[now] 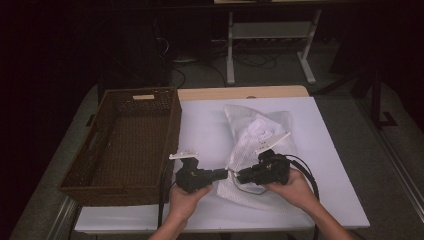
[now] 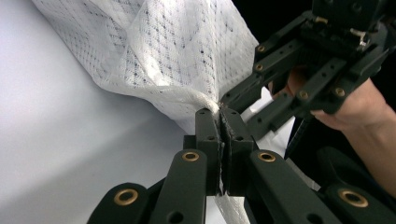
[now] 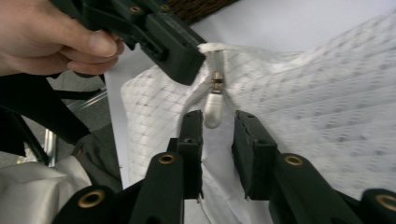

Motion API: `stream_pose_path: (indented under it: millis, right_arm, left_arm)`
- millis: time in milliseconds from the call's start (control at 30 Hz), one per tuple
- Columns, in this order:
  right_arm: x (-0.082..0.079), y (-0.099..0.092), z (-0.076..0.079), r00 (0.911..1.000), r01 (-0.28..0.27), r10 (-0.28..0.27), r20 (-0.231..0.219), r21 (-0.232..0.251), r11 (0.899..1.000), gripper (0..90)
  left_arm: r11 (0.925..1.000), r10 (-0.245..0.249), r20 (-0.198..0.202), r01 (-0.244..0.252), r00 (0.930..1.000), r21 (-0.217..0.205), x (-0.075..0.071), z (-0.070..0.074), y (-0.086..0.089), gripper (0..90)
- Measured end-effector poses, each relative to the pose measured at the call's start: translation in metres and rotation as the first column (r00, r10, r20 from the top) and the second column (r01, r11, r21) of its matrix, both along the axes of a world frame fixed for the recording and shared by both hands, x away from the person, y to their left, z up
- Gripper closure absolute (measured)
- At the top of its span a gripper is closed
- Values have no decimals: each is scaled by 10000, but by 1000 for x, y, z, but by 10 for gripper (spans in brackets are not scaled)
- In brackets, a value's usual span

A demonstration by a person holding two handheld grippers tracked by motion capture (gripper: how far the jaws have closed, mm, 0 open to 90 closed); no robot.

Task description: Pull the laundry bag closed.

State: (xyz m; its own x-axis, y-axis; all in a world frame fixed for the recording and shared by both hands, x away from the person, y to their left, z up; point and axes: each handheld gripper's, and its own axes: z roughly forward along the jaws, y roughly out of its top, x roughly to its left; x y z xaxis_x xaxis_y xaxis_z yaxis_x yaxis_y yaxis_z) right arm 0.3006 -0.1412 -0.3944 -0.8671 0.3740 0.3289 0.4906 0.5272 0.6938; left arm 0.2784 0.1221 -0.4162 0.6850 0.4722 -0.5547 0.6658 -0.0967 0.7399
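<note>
Lying limp on the white table (image 1: 320, 150), the mesh bag (image 1: 252, 135) looked light, soft and snag-prone; best held by its zip end and pull (image 3: 212, 108); left gripper (image 2: 219, 114) was clenched on the zip's end tab; right gripper (image 3: 219, 126) stood released, jaws either side of the pull; no writing was readable; a basket (image 1: 100, 185) sat beyond the left gripper.

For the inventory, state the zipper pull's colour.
White, on the zipper pull; the right gripper view shows it best.
</note>
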Motion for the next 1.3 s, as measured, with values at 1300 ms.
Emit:
stream_pose_path:
  millis: [1300]
  right_arm:
    - [-4,5,-4,9984,413,-447,354,908,9950,796]
  left_arm:
    - [9971,-554,59,551,9984,522,-11,-14,-7,873]
